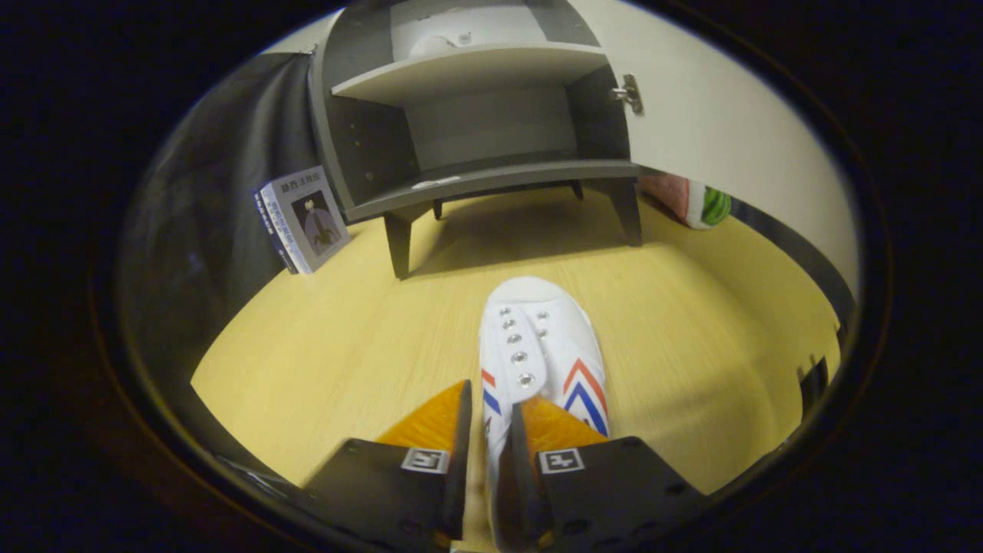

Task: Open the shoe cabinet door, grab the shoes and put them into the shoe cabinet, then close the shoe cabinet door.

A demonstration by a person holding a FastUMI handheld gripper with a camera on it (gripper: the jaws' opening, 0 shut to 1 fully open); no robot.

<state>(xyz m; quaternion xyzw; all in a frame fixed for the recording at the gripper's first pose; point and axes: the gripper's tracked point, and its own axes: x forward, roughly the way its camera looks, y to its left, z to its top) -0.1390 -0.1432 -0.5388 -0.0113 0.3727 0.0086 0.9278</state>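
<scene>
A white sneaker (pixel 537 346) with red and blue chevrons points toe-first toward the cabinet. My gripper (pixel 489 415) is shut on the shoe's left side wall near the heel, one finger outside, the other inside the opening. The grey shoe cabinet (pixel 476 180) stands beyond the shoe on short legs, its white door (pixel 714 130) swung open to the right. The lower compartment is bare; on the upper shelf (pixel 468 73) lies something white that I cannot make out. Whether the shoe rests on the floor or hangs just above it, I cannot tell.
Books (pixel 303 219) lean against the dark wall left of the cabinet. A pink and green object (pixel 691 201) lies behind the open door at the right. The light wooden floor (pixel 322 346) spreads between me and the cabinet.
</scene>
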